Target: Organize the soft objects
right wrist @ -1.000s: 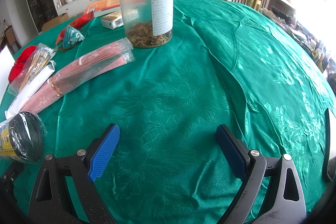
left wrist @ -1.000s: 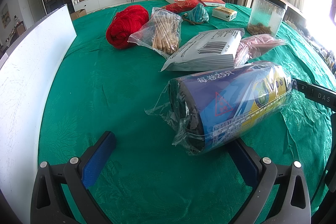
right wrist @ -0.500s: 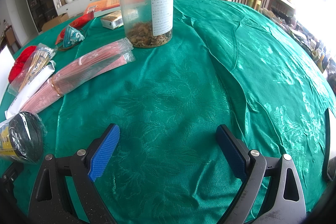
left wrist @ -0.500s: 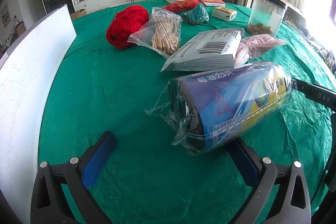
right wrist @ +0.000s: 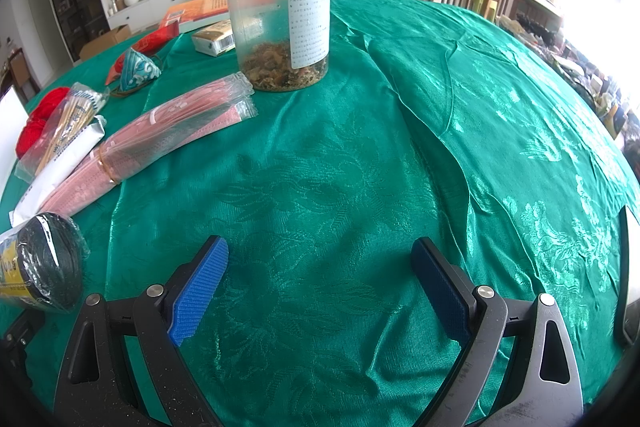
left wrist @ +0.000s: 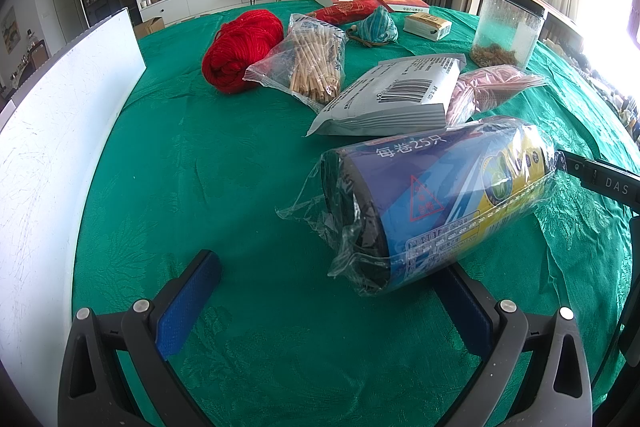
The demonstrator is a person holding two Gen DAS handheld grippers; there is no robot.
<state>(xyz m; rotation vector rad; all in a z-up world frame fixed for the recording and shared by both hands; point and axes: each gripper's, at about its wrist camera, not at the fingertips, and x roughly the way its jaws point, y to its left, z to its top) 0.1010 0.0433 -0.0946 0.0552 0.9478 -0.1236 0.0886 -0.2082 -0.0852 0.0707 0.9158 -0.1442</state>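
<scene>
Nothing has shifted since the earlier frames: both claws and every object sit where they were.

At the bottom of the left wrist view, the left gripper [left wrist: 324,291] stands with its jaws spread wide and nothing between them; its blue ribbed pads [left wrist: 188,307] are flat rectangles on black plastic arms. The right-hand pad is partly hidden behind the roll of bags [left wrist: 436,203], a dark cylinder in crinkled clear film with a glossy blue and yellow printed label, lying on its side right of centre. Beyond it, toward the upper middle, lie a flat grey-white pouch [left wrist: 392,95] with a barcode, a pink mask pack [left wrist: 488,89] just beside it, a clear bag of wooden sticks [left wrist: 316,67] and a fuzzy red yarn ball [left wrist: 240,47]. A white board [left wrist: 52,147] fills the left edge.

Low in the right wrist view, the right gripper [right wrist: 320,287] is likewise spread apart and empty over the shiny, wrinkled green tablecloth [right wrist: 360,167]. Only this view shows the roll's round dark end, at lower left, and the clear plastic jar [right wrist: 280,23] up close at upper centre, black-lidded with brown dried matter at the bottom. The pink packs prove here to be long, flat and bound by a rubber band.
</scene>
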